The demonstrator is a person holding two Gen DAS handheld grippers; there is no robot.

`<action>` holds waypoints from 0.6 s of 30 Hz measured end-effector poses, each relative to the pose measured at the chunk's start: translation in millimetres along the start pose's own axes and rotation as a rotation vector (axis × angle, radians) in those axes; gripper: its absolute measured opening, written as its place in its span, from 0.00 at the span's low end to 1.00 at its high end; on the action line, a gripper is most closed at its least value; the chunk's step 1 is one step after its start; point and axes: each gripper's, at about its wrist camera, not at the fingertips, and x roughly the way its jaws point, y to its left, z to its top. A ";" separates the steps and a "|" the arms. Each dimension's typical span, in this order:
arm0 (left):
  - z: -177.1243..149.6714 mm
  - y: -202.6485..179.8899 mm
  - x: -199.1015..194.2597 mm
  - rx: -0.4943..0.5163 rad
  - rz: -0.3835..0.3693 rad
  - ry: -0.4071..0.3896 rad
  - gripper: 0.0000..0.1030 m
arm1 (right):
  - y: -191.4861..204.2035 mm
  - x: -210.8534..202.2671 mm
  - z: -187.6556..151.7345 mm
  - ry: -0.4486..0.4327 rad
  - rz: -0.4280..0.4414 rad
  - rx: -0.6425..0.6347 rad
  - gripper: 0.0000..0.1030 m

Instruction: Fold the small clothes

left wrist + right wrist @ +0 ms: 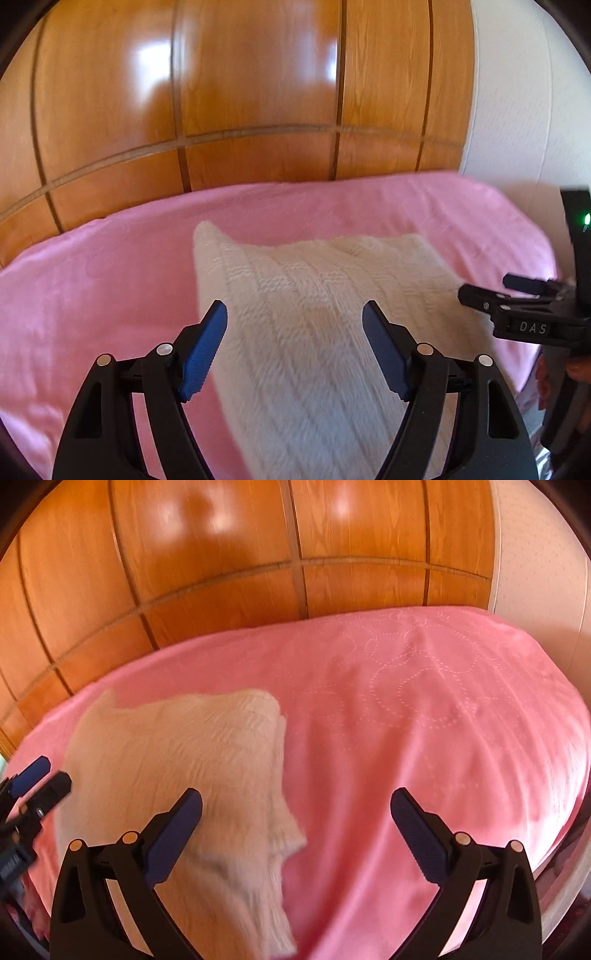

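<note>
A cream knitted garment (317, 317) lies folded on the pink bedspread (92, 288). My left gripper (294, 321) hovers above its near part, jaws wide open, nothing between the blue pads. The right gripper (491, 290) shows at the right edge of the left wrist view, beside the garment's right side. In the right wrist view the garment (184, 775) lies at the left, one short sleeve sticking out toward the middle. My right gripper (295, 808) stands open over the bedspread (424, 720), its left finger above the garment's edge. The left gripper (37, 779) peeks in at the far left.
A glossy wooden panelled wall (221, 92) runs along the far side of the bed. A white wall (524, 110) stands at the right. The bedspread drops off at the right edge. A person's fingers (576, 369) hold the right gripper's handle.
</note>
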 end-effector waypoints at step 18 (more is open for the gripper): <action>-22.7 23.7 33.0 -0.041 0.046 0.022 0.86 | 7.2 73.1 0.0 -0.020 -0.048 -0.048 0.98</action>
